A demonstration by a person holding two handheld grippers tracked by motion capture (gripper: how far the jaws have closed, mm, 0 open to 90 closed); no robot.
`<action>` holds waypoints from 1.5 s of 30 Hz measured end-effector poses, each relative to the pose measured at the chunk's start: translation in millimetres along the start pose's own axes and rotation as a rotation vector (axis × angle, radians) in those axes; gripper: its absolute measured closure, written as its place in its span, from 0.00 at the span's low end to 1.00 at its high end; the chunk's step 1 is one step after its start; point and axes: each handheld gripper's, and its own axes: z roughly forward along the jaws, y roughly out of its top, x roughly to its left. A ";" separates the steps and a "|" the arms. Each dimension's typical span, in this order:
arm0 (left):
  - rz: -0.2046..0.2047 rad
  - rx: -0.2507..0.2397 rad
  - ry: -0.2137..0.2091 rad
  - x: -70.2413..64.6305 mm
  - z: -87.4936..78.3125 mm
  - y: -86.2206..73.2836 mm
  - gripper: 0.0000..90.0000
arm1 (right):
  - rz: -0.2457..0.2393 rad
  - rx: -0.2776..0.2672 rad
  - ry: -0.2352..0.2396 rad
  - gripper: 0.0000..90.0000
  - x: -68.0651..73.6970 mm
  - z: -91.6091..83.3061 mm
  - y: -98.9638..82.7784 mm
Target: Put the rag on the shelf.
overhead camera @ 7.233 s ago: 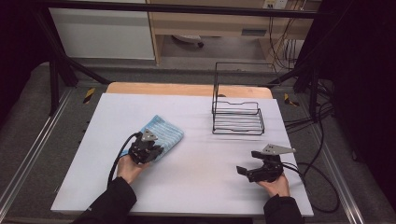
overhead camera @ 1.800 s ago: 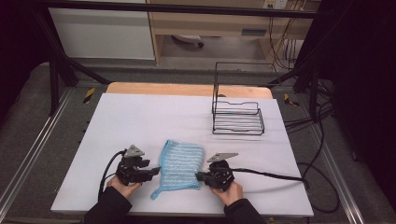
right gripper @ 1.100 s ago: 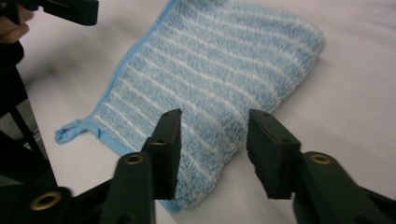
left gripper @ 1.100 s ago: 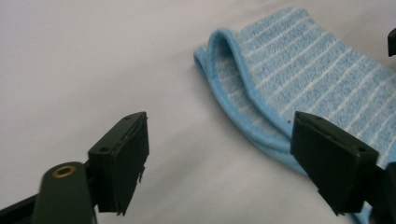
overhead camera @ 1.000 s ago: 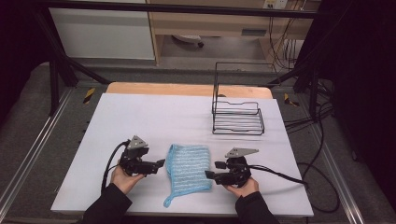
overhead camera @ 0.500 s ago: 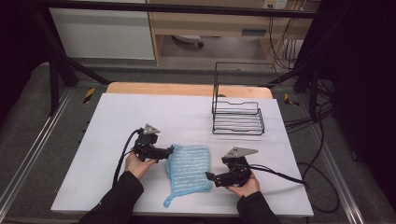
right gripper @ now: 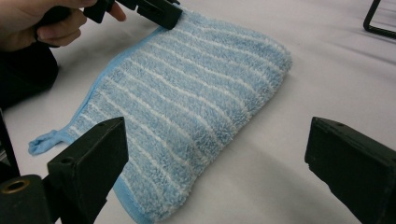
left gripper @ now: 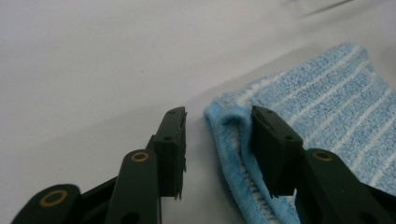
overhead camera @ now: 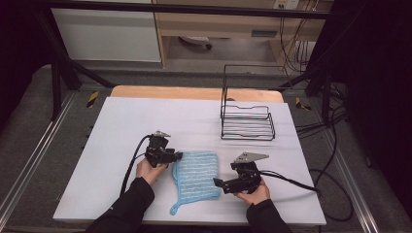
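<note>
Lay flat on the white tabletop (overhead camera: 121, 121), that blue striped towel (overhead camera: 197, 180), folded over, near the front edge and between the two hands, its little hanging loop (overhead camera: 175, 211) pointing toward the person. Sat at the towel's upper left corner, the left tool (overhead camera: 178, 156), held in the left hand (overhead camera: 148, 170). Jaws had just been closing there, with the towel's folded blue hem (left gripper: 231, 140) between them. Touched the hem on one side, the right-hand jaw in the left gripper view; stood clear of the cloth on the bare tabletop, the other jaw, a gap showing beside it. Not pinched yet, then: apart around the edge rather than clamped.

Waited just off the towel's right edge, the right tool (overhead camera: 219, 184), gripped by the right hand (overhead camera: 252, 194). Jaws had just been opening wider and stood far apart, nothing between them but tabletop, towel (right gripper: 187, 107) spread ahead of them in the right gripper view. Seen beyond it in that same view, the left tool (right gripper: 159, 11) at the far corner of the cloth.

Stood well apart at the back right of the tabletop, a black wire rack (overhead camera: 247, 119), upright. Trailed off to the right across the tabletop, a black cable (overhead camera: 291, 179) from the right tool.
</note>
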 end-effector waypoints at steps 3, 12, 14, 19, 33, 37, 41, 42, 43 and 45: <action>0.000 0.002 0.001 -1.8 2.0 -1.0 0.69 | -0.005 0.001 0.006 0.06 0.0 -0.3 0.3; -0.008 0.013 -0.011 -3.9 4.4 -2.3 0.77 | 0.003 -0.019 0.010 0.08 -3.8 0.8 5.4; -0.011 0.012 -0.014 -4.4 4.7 -2.7 0.79 | -0.001 -0.018 0.012 0.08 -5.3 2.7 7.1; -0.007 0.012 -0.007 -7.3 5.1 -3.5 0.82 | 0.005 -0.023 -0.007 0.10 -10.2 7.1 11.3; 0.021 0.008 0.011 -10.4 5.2 -4.7 0.87 | 0.055 -0.011 -0.055 0.34 -31.7 38.2 35.9; 0.025 0.003 0.016 -11.4 5.6 -4.9 0.88 | 0.101 -0.012 -0.037 0.48 -38.7 54.1 39.2; 0.024 0.004 0.013 -11.0 5.7 -4.8 0.87 | 0.101 0.020 -0.060 0.56 -42.4 60.3 37.4; 0.029 0.008 0.012 -10.4 5.4 -4.7 0.87 | 0.101 0.020 -0.060 0.56 -42.4 60.3 37.4; 0.030 0.009 0.011 -10.2 5.4 -4.6 0.87 | 0.097 0.025 -0.064 0.58 -42.3 61.3 36.4; 0.030 0.011 0.009 -10.0 5.3 -4.6 0.87 | 0.089 0.037 -0.066 0.65 -41.8 62.6 34.5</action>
